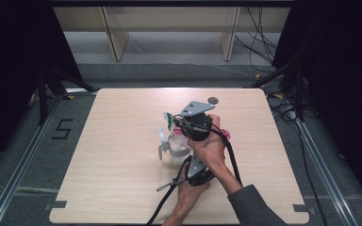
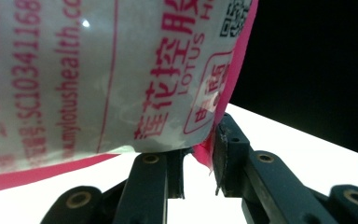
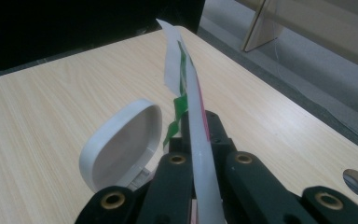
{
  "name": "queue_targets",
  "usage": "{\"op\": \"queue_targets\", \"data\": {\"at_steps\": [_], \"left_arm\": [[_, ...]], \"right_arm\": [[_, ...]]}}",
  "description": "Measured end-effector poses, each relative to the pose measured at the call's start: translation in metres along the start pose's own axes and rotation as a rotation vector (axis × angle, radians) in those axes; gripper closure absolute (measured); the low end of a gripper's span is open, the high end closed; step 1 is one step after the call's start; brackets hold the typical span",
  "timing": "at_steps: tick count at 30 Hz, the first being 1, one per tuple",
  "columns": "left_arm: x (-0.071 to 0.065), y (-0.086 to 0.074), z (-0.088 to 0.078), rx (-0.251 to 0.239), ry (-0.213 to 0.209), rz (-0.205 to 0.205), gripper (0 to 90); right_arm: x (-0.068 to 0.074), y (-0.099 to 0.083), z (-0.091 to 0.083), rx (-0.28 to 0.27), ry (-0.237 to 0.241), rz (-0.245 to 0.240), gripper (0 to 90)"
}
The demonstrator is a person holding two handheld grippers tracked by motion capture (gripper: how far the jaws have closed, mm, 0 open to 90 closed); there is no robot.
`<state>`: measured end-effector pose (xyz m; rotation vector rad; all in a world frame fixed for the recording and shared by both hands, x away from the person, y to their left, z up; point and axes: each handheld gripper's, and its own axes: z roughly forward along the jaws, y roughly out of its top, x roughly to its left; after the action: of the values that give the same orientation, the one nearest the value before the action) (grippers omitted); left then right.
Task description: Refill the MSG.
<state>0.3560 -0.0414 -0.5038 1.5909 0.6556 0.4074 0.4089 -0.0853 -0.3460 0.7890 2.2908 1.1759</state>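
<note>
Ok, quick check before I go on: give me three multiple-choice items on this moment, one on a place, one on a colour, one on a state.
1. Where on the table are both grippers?
A. near its middle
B. at its far left corner
C. off its near edge

2. What colour is the print on the packet in the left gripper view?
A. blue
B. pink-red
C. black only

3. How does the right gripper stand?
A. wide open
B. shut on the packet
C. shut on the white lid

Key: 1 A, the high view shows them mid-table. 2 B, lettering and border are pink-red. 3 B, the jaws pinch the packet's thin edge; the lid stands beside them.
</note>
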Motion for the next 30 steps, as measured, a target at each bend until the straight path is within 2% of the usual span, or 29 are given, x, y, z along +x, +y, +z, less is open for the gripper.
{"op": "queue_targets", "data": {"at_steps": [3,5,6,8,9,11,13,14,15,17,21,22,25,30], "left_arm": [[-0.0003,-0.0006,0.0007,-0.006,-0.006,-0.019,75.4],[0.0000,0.0001,-0.0002,-0.003,-0.008,-0.016,75.4],[-0.0001,0.0005,-0.0005,-0.007,-0.004,-0.015,75.4],[-0.0001,0.0003,0.0007,-0.015,-0.003,-0.018,75.4],[-0.0006,-0.0005,0.0000,0.000,-0.010,-0.019,75.4],[-0.0005,-0.0003,-0.0002,-0.004,-0.009,-0.018,75.4],[0.0002,0.0001,-0.0001,-0.013,-0.003,-0.019,75.4],[0.0006,0.0004,-0.0006,-0.004,-0.006,-0.017,75.4],[-0.0001,-0.0001,-0.0004,0.001,-0.008,-0.016,75.4],[-0.0001,0.0000,-0.0004,-0.001,-0.007,-0.016,75.4],[-0.0001,0.0003,0.0002,-0.012,0.000,-0.020,75.4],[-0.0001,0.0004,0.0000,-0.012,-0.001,-0.021,75.4],[-0.0001,0.0008,0.0001,-0.019,0.001,-0.022,75.4],[-0.0003,0.0007,0.0003,-0.016,-0.001,-0.024,75.4]], "right_arm": [[0.0015,-0.0003,0.0035,0.008,-0.004,-0.020,90.0],[0.0001,0.0002,0.0032,0.007,-0.004,-0.029,90.0],[0.0004,0.0005,0.0022,-0.001,-0.004,-0.012,90.0],[-0.0004,0.0017,0.0004,0.002,0.008,-0.018,90.0],[0.0002,0.0010,0.0028,0.013,0.004,-0.040,90.0],[0.0009,0.0007,0.0034,0.026,0.011,-0.033,90.0],[-0.0002,0.0016,0.0004,0.010,0.012,-0.011,90.0],[-0.0002,0.0016,0.0004,0.010,0.012,-0.011,90.0],[0.0005,0.0008,0.0033,0.002,-0.001,-0.031,90.0],[0.0009,0.0010,0.0033,0.019,0.008,-0.032,90.0],[0.0015,0.0021,0.0029,0.015,0.009,-0.026,90.0],[0.0011,0.0018,0.0044,0.005,0.002,-0.038,90.0],[0.0030,0.0029,0.0025,0.020,0.010,-0.016,90.0],[0.0028,0.0023,0.0038,0.011,0.003,-0.017,90.0]]}}
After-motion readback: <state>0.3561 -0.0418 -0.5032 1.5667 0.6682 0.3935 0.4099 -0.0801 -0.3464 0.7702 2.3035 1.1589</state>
